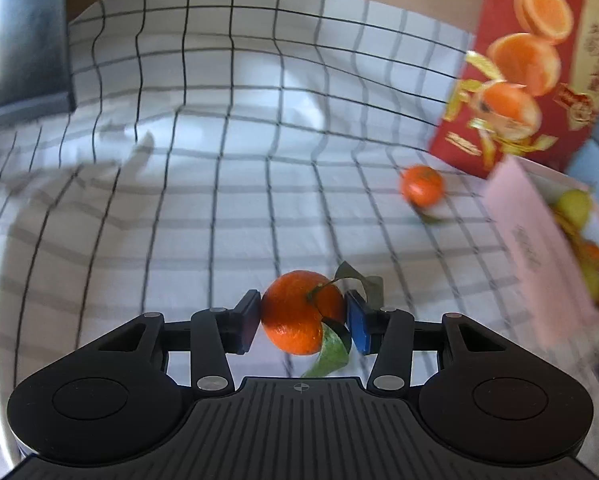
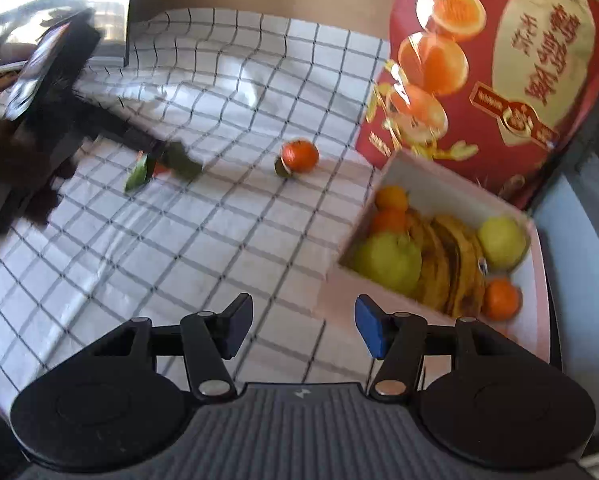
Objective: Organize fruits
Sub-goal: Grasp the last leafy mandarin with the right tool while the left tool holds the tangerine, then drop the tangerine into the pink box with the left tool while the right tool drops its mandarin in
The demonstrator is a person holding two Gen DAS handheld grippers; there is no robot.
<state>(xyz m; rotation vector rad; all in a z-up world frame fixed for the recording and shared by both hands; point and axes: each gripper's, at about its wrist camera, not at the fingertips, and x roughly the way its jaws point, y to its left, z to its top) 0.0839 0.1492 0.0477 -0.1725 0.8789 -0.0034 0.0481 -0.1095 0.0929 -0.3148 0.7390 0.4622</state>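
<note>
— While clamped between the pads of the left gripper (image 1: pixel 304 320), where does the mandarin (image 1: pixel 299 314) sit?
— Squarely between both pads, touching each, stem and green leaves (image 1: pixel 331 350) turned toward the blue pad, above the checked cloth (image 1: pixel 179 200).
— And the right gripper (image 2: pixel 304 326)?
— Standing apart at the jaws, nothing between them, only cloth and the near corner of the pink box (image 2: pixel 537 280) beneath.
— Further out?
— Second mandarin (image 1: pixel 421 185) lying loose on the cloth, near the box and just before the red carton (image 1: pixel 539 60) printed with oranges. Seen from the right wrist too, with a leaf at its side.
— Inside the box?
— Bananas (image 2: pixel 451 264) in the middle, two yellow-green pears (image 2: pixel 389 262) either side, small oranges (image 2: pixel 501 298) in the corners.
— Elsewhere?
— Left gripper's dark body visible at the far left of the right wrist view, blurred, leaves showing at its tip.
</note>
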